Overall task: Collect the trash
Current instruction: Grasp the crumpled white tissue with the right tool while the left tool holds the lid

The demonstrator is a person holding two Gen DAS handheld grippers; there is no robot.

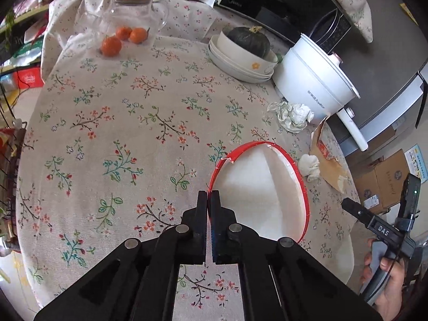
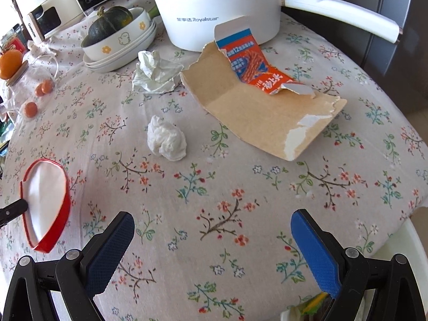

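The left hand-held gripper (image 1: 208, 198) is clamped on the near-left rim of a red-rimmed, white-lined paper container (image 1: 262, 192), torn and flattened out of round; its fingers (image 1: 201, 208) are pressed together with only the thin red wall between them. Whether the container rests on the surface or is lifted just clear cannot be told. The right hand-held gripper (image 2: 211, 230) stands apart, its blue-padded fingers (image 2: 315, 243) spread wide over bare cloth, holding nothing.

Three further items of trash lie on the floral-clothed surface (image 2: 240, 187). A small balled-up white tissue (image 2: 167, 141) sits ahead and slightly left of the right hand-held gripper, the closest loose item to it. Beyond, a larger crumpled white wrapper (image 2: 156, 73) lies near a white electric cooking pot (image 2: 219, 8). A torn brown cardboard carton panel with orange-and-blue print (image 2: 264, 104) lies ahead and to the right, its long axis running from far left to near right.

Judgement: the right hand-held gripper is nearer all three loose items, the left being occupied. The balled tissue lies almost straight ahead, well within the span of the open fingers, and would need only a forward and downward reach. The flat carton panel would probably be harder to pinch, except at its raised torn edge.
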